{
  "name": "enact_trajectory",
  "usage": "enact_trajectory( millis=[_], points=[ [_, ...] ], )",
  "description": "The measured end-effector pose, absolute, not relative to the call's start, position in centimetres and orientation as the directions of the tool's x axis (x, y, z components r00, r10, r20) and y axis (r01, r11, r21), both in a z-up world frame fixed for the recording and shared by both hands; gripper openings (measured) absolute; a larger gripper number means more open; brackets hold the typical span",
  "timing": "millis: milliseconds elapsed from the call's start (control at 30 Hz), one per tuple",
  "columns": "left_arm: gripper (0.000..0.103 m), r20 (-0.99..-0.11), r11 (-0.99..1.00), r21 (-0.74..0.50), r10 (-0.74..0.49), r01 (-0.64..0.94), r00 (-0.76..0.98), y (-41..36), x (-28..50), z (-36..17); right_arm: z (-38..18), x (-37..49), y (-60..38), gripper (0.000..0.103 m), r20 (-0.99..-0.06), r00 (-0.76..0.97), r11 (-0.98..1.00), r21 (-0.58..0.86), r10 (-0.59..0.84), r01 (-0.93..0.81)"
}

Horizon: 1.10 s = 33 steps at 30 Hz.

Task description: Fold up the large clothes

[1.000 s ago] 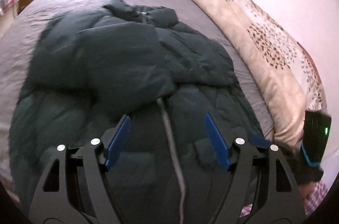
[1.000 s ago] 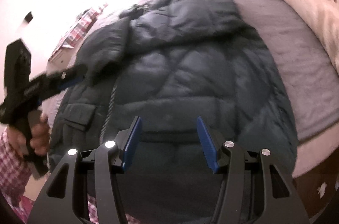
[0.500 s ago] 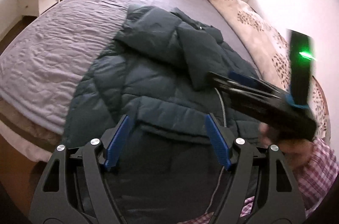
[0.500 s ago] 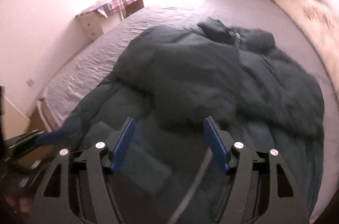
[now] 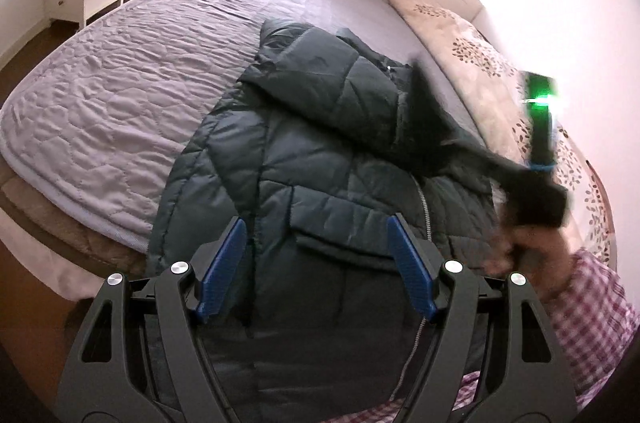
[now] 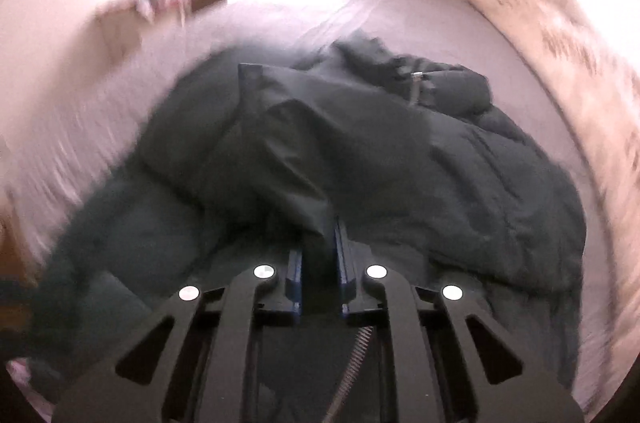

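— Looking for writing: do you see any brand or label on the jacket (image 5: 320, 159)?
— None I can read. It's a dark quilted jacket lying on the bed (image 5: 132, 71), with a metal zip running toward six o'clock.
— And the left tool (image 5: 316, 263)?
— Wide apart, blue pads (image 5: 222, 265) clear of the cloth, gripping nothing. It hangs over the jacket's lower front, just above a pocket flap.
— The right tool (image 6: 318, 255)?
— Its jaws are closing, and a fold of jacket cloth is pinched between the pads. From the left view it shows blurred at three o'clock, in a hand (image 5: 520, 251) with a checked sleeve, green light lit.
— Where does the jacket sit on the bed?
— At the near edge; a leaf-print quilt (image 5: 492, 79) lies beyond it at two o'clock.
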State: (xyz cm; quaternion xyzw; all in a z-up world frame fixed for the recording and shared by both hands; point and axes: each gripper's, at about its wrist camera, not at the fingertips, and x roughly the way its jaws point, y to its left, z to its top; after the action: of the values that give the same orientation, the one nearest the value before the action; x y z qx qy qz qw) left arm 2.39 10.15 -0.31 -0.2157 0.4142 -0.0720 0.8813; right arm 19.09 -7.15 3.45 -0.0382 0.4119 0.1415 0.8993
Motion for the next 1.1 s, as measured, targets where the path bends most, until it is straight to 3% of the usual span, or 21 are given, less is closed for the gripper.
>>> enact_trajectory(
  millis=[167,367,533,667,700,833,900,1000,1100],
  points=[
    [0.072,-0.705,0.908,-0.419,-0.31,-0.022,0.638,8.6,2.7,0.1,5.1,19.0,-18.1,0.013,-0.709,0.619,0.928,0.362,0.339,-0.094],
    [0.072,-0.724,0.917,-0.399,-0.314,-0.001,0.614,6.7,3.0,0.3,-0.9,19.9,-26.2,0.011,-0.718,0.532,0.783,0.602,0.448,0.153],
    [0.072,-0.736,0.93,-0.367,-0.3,0.015,0.607,5.8,2.9,0.7,-4.1,20.3,-27.0,0.014,-0.747,0.471,0.753,0.617,0.47,0.228],
    [0.072,-0.741,0.935,-0.353,-0.287,0.011,0.607,5.6,2.9,0.8,-3.6,19.9,-27.7,0.036,-0.766,0.492,0.781,0.576,0.413,0.241],
    [0.072,-0.742,0.936,-0.352,-0.285,0.008,0.606,5.7,2.9,0.8,-3.1,19.7,-28.0,0.037,-0.77,0.507,0.793,0.558,0.387,0.244],
    [0.072,-0.749,0.937,-0.349,-0.275,-0.006,0.603,5.7,2.9,0.5,-0.8,17.7,-29.2,0.037,-0.763,0.587,0.849,0.478,0.273,0.226],
    [0.072,-0.752,0.937,-0.348,-0.271,-0.013,0.6,5.8,2.9,0.3,0.0,16.5,-28.5,0.026,-0.727,0.612,0.854,0.497,0.312,0.155],
    [0.072,-0.759,0.939,-0.343,-0.261,-0.026,0.596,6.0,2.8,0.1,0.2,16.1,-26.7,0.02,-0.697,0.577,0.84,0.541,0.425,0.035],
    [0.072,-0.767,0.944,-0.328,-0.239,-0.044,0.595,6.4,2.6,0.0,-1.0,17.3,-25.0,0.019,-0.715,0.511,0.833,0.553,0.477,-0.004]
  ],
)
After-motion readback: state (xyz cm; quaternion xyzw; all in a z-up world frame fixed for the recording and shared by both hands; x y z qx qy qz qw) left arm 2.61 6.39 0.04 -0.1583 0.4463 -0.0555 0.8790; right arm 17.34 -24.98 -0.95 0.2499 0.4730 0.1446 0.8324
